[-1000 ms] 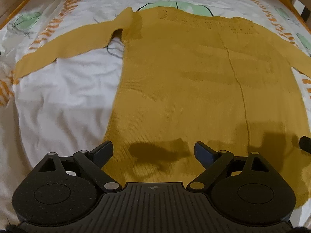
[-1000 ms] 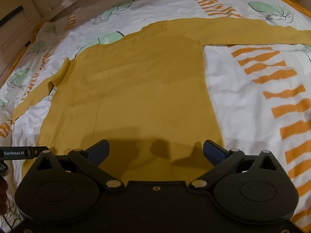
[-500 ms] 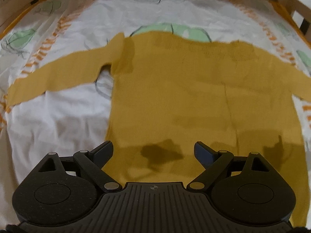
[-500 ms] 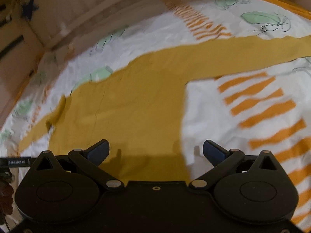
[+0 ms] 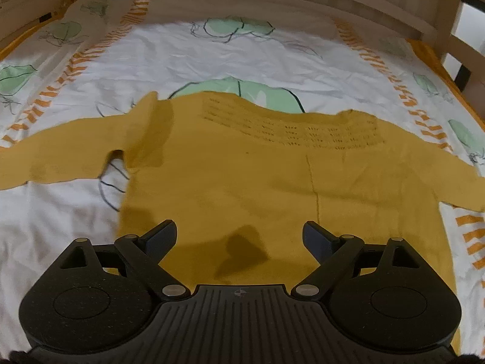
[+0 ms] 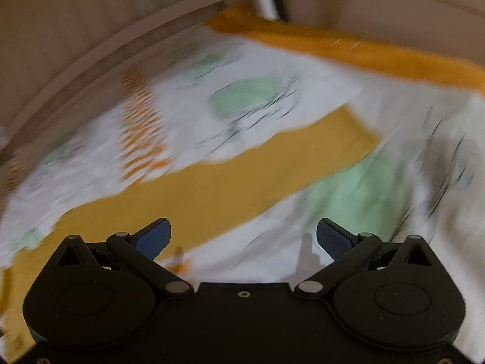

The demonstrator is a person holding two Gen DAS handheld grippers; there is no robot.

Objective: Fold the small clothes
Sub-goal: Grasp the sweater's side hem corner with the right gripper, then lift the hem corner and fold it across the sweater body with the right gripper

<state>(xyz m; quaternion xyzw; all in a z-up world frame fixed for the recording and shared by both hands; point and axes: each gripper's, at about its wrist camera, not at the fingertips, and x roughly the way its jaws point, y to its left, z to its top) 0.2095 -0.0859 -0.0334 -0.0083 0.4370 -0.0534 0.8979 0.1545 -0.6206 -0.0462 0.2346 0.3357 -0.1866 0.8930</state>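
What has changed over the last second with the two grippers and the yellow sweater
The right gripper swung off the sweater's body toward its right sleeve. The left gripper pulled back from the yellow sweater. Nothing was grasped. Both jaws stayed open; the sweater stayed flat.

Open bedsheet (image 5: 242, 57) around sweater (image 5: 242, 182); headboard (image 5: 242, 3) beyond.

Mustard sweater (image 5: 272, 182) is matt knit with an openwork yoke; bedsheet (image 5: 272, 57) is creased printed cotton; bed frame (image 5: 272, 3) is pale wood.
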